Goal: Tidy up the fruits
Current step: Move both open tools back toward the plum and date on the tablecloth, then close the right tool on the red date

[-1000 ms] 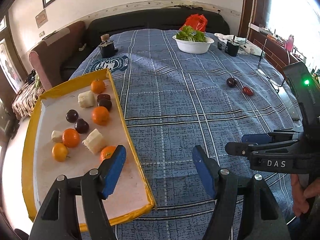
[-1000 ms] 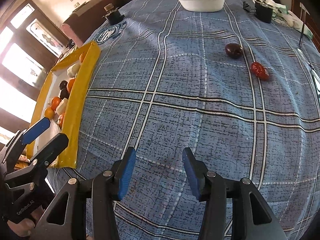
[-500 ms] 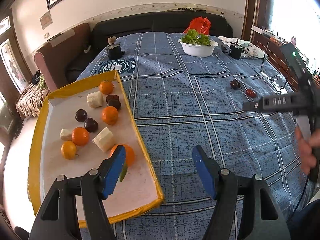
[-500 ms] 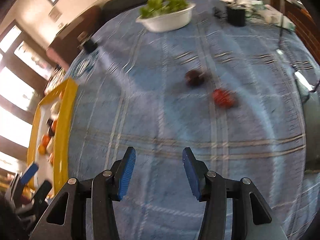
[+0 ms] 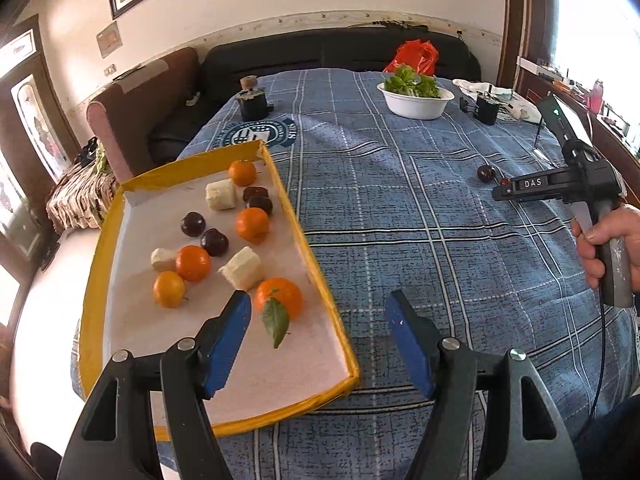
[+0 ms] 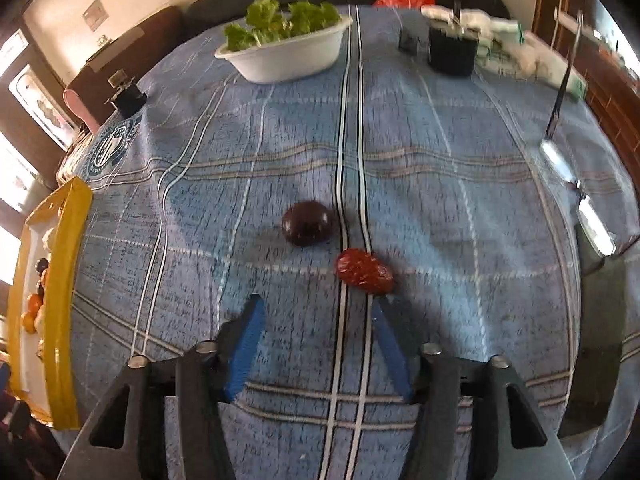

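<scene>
**Two stray fruits left on the cloth, right gripper coming in on the red one**

The right gripper (image 6: 316, 320) hangs over the blue plaid cloth (image 6: 440, 208) with its fingers (image 6: 248, 340) closing, yet nothing lies between them. The wrinkled red fruit (image 6: 364, 271) sits just beyond the right-hand fingertip, and the dark plum (image 6: 307, 223) lies close behind it, the two near each other but apart. The left gripper (image 5: 320, 340) waits with its fingers (image 5: 228, 340) open and empty, one over the yellow-rimmed tray (image 5: 308, 248), the other over the cloth. In the tray are oranges, dark plums and pale banana chunks, with a leafy orange (image 5: 279, 297) nearest the left fingertip.

What could go wrong, as I judge it: the fingers are narrowing before they straddle the red fruit, so a tip may land on it and nudge it away instead of pinching it. The fruit is small and oval and could roll on the cloth, perhaps into the plum. Closing off-centre might squeeze it out sideways. A descent that is too deep could snag the fabric and drag both fruits.

The desk is wholly covered by the plaid cloth, which bears a round crest near the tray. At the far end stand a white bowl of greens (image 6: 284, 46), a small black box (image 6: 452, 54) and an orange bag (image 5: 412, 54). Behind is a dark sofa (image 5: 320, 52), a brown armchair, a framed picture on a pale wall, and bright windows at the side.
</scene>
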A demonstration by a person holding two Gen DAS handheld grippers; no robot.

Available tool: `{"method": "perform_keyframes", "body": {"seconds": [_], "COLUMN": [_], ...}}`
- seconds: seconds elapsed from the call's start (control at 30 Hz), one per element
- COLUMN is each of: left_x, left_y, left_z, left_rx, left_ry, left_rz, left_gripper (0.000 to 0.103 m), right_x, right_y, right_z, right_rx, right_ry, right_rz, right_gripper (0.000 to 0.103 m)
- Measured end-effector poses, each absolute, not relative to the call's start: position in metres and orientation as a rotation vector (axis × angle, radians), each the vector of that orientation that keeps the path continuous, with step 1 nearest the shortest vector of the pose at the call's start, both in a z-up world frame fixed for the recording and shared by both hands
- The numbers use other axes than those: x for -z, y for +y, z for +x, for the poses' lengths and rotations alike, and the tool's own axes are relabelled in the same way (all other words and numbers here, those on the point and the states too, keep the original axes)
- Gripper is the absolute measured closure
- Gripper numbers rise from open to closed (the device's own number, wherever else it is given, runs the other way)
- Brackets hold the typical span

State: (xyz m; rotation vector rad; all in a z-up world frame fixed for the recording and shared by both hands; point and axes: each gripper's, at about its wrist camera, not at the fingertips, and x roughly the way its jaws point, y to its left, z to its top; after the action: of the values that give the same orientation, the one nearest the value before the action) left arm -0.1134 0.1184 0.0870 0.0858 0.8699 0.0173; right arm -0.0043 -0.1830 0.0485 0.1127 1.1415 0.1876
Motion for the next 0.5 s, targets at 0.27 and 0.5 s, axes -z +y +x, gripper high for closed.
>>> {"method": "perform_keyframes", "body": {"seconds": [0.27,0.5], "left_x": [-0.089,-0.087], "left_y": [0.125,0.118], "left_z": [-0.116,-0.112], "left_rx": [-0.04,-0.034], "left_ry": [0.868,0.871], "left_rz": [0.063,0.069], "left_gripper": [0.031,0.031], "right_x": [-0.054,-0.071], "right_y": [-0.193,-0.206], "right_z": [-0.012,-0.013], "right_rx": [-0.222,-0.236], "right_ry": [1.134,1.062], "right_rz": [0.156,0.186], "right_gripper": [0.064,0.064]}}
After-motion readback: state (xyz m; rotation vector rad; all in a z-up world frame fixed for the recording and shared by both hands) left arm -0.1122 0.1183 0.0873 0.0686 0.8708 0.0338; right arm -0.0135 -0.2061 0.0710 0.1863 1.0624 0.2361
